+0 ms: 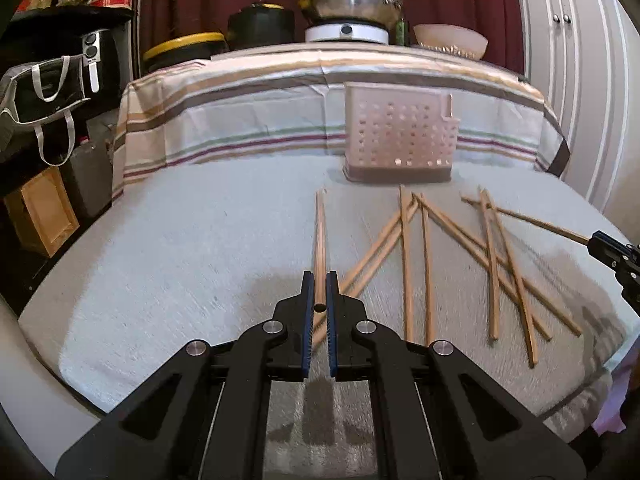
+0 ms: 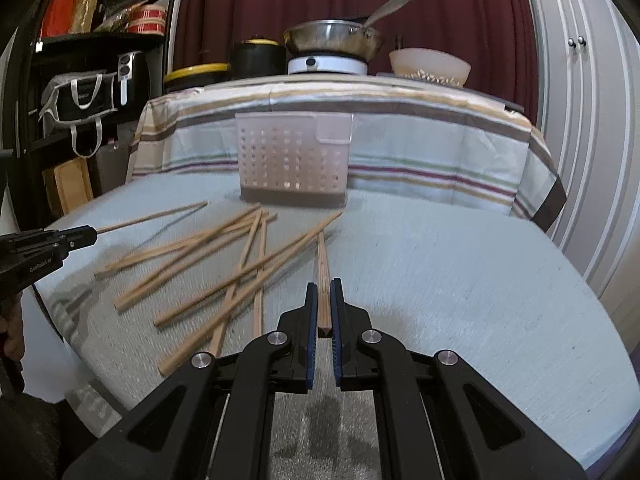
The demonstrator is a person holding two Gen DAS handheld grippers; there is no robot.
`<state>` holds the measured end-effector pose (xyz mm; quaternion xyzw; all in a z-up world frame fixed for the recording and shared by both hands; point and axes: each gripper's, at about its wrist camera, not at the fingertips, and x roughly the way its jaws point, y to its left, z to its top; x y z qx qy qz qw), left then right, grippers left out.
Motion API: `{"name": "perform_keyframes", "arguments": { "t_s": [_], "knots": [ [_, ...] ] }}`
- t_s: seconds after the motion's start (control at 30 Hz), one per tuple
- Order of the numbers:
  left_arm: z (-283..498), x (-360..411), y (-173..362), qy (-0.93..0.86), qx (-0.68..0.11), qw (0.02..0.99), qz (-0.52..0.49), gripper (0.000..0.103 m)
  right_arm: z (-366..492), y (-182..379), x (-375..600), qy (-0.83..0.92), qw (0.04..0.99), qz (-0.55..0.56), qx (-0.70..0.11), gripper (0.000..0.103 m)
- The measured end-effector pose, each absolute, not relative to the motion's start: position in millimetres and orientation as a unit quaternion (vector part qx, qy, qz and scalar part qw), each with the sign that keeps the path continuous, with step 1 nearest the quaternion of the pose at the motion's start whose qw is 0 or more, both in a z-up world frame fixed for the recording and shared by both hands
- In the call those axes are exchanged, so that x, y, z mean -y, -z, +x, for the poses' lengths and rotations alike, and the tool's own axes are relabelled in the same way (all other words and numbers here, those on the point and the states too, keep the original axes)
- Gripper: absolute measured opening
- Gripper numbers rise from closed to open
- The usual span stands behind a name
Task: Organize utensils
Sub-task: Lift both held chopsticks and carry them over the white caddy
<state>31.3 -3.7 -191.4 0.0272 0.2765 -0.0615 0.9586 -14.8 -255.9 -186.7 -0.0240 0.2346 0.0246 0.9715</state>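
Note:
My left gripper (image 1: 319, 280) is shut on a wooden chopstick (image 1: 320, 236) that points forward toward the pink perforated utensil holder (image 1: 400, 136). My right gripper (image 2: 324, 286) is shut on another wooden chopstick (image 2: 322, 264), also pointing forward. Several loose chopsticks (image 1: 424, 256) lie crossed on the light blue cloth between the grippers; they also show in the right wrist view (image 2: 224, 264). The holder (image 2: 294, 158) stands upright at the back of the cloth. The right gripper shows at the right edge of the left wrist view (image 1: 612, 252), the left gripper at the left edge of the right wrist view (image 2: 48, 244).
Behind the holder is a raised striped-cloth surface (image 1: 280, 92) with a steel pan on a burner (image 1: 352, 4), a bowl (image 1: 452, 40) and black pots (image 1: 260, 24). Dark shelves with bags stand at the left (image 1: 52, 80). White cabinet doors are at the right (image 2: 580, 100).

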Motion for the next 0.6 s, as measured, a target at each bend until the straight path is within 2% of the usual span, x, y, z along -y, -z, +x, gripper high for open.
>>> {"name": "perform_keyframes", "arguments": {
  "t_s": [0.6],
  "knots": [
    [32, -9, 137, 0.042, -0.233, 0.972, 0.017, 0.006, -16, 134, 256, -0.021, 0.983, -0.024, -0.182, 0.007]
  ]
}}
